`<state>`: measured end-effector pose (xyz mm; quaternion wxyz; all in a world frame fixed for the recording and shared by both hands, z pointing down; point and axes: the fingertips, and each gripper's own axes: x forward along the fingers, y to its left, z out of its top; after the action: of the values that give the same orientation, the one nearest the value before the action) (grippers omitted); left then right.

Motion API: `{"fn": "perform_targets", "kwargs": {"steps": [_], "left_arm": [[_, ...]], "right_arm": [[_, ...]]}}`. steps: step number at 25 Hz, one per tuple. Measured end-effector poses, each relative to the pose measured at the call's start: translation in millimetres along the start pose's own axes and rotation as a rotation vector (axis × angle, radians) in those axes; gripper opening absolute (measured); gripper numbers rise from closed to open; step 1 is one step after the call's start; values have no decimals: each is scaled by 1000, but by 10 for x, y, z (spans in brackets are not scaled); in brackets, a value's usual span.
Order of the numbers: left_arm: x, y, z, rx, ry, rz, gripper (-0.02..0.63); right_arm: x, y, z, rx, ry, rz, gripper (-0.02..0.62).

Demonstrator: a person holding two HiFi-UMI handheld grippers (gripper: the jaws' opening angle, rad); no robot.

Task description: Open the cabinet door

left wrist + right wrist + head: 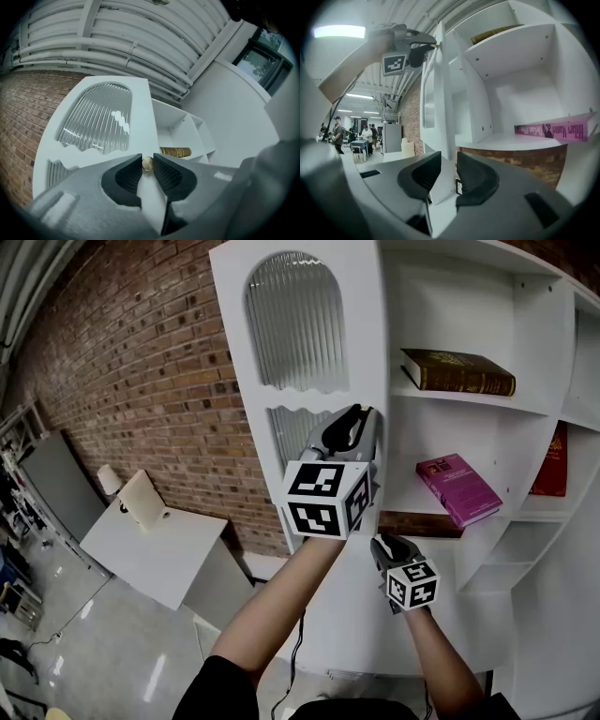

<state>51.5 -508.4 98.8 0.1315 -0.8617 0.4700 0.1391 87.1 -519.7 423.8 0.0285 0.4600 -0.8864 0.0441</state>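
Observation:
The white cabinet door [366,343] with an arched ribbed-glass pane [295,320] stands swung out from the cabinet, and the shelves behind it show. My left gripper [361,426] is at the door's free edge, shut on the small brass knob [147,163], with a pad on each side of it. My right gripper [382,546] is lower, at the same edge. In the right gripper view the door's edge [443,117] runs down between my right gripper's [445,171] parted jaws. My left gripper [423,44] shows above it in that view.
On the shelves lie a brown book [459,373] and a pink book [459,488], and a red book [553,465] stands at the right. A brick wall [141,381] is behind the door. A white table [155,554] stands at the lower left. People stand far off [335,133].

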Motion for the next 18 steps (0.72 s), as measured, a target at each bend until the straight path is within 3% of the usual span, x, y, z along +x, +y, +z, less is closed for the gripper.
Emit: {"fn": "perform_targets", "kwargs": {"steps": [4, 18], "left_arm": [[12, -1, -2, -6, 4, -1, 84], [12, -4, 3, 4, -10, 43, 83]], "right_arm": [[109, -48, 31, 15, 4, -17, 89], [207, -18, 23, -10, -5, 83, 87]]}}
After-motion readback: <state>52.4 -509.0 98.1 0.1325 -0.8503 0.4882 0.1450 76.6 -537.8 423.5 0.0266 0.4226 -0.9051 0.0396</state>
